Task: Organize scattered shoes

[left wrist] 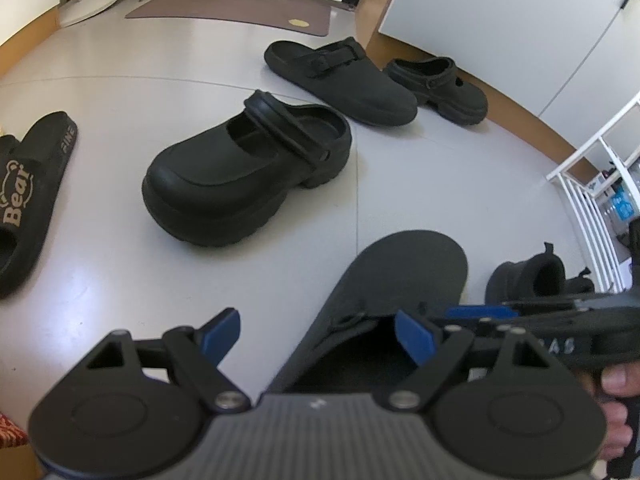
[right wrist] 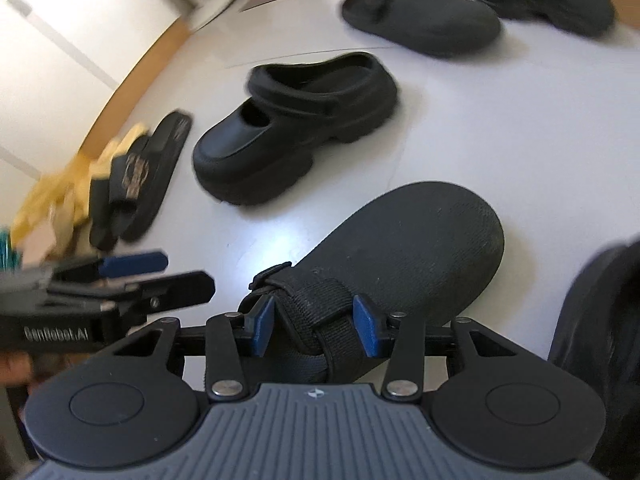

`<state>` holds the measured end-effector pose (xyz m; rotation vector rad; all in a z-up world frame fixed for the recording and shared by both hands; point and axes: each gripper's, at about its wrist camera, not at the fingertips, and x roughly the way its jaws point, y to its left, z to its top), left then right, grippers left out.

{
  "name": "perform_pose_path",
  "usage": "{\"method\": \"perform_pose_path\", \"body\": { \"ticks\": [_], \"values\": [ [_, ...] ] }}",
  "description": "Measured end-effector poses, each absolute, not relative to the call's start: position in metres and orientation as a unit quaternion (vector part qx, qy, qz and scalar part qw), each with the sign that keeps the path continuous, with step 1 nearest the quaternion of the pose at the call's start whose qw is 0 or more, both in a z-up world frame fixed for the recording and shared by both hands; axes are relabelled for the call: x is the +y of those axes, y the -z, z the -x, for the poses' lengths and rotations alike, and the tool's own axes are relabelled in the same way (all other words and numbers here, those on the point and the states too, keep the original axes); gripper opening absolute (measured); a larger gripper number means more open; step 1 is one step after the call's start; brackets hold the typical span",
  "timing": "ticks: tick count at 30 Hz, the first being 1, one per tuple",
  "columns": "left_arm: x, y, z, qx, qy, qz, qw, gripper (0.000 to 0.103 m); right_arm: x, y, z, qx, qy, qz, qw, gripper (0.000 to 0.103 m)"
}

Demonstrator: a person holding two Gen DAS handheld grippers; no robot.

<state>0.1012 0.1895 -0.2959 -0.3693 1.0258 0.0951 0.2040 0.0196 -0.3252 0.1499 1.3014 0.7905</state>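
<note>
The right gripper (right wrist: 314, 326) pinches the strap of the grey clog (right wrist: 404, 236) at lower centre of its view, while the left gripper (left wrist: 318, 336) hangs spread beside that clog's opening, holding nothing. I judge the pinch should stay firm and the lift level, since a strap lets the shoe swing; its likely mate (right wrist: 420, 20) lies at the upper right.

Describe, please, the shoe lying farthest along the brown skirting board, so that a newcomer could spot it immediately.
Follow the white wall and its brown skirting board down to the pale floor. Two black shoes lie there side by side; yours is the chunky strapped clog nearest the board. Unlike the flat buckled mule next to it, it has a thick ridged sole and a heel strap.
</note>
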Motion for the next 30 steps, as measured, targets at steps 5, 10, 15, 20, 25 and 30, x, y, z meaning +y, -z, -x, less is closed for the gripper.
{"method": "perform_pose_path", "body": {
  "ticks": [5, 10, 15, 20, 25, 30],
  "values": [
    [0.189, 0.295, -0.101, 0.487, -0.045, 0.175, 0.854, 0.087, 0.016, 0.325, -0.208, 0.605, -0.335, -0.111, 0.713, 0.009],
    [0.19, 0.293, -0.1, 0.485, -0.047, 0.176, 0.855, 0.087, 0.022, 0.312, -0.203, 0.57, -0.375, -0.078, 0.727, 0.017],
    [0.191, 0.295, -0.099, 0.486, -0.048, 0.177, 0.854, 0.087, 0.023, 0.3, -0.205, 0.534, -0.41, -0.042, 0.739, 0.059],
    [0.191, 0.295, -0.101, 0.488, -0.047, 0.174, 0.854, 0.087, 0.032, 0.297, -0.203, 0.481, -0.467, 0.038, 0.741, 0.074],
    [0.192, 0.293, -0.102, 0.484, -0.05, 0.171, 0.857, 0.087, 0.038, 0.304, -0.2, 0.46, -0.499, 0.097, 0.728, 0.074],
    [0.192, 0.293, -0.103, 0.484, -0.051, 0.172, 0.856, 0.087, 0.031, 0.302, -0.203, 0.461, -0.532, 0.096, 0.704, 0.074]
  ]
}}
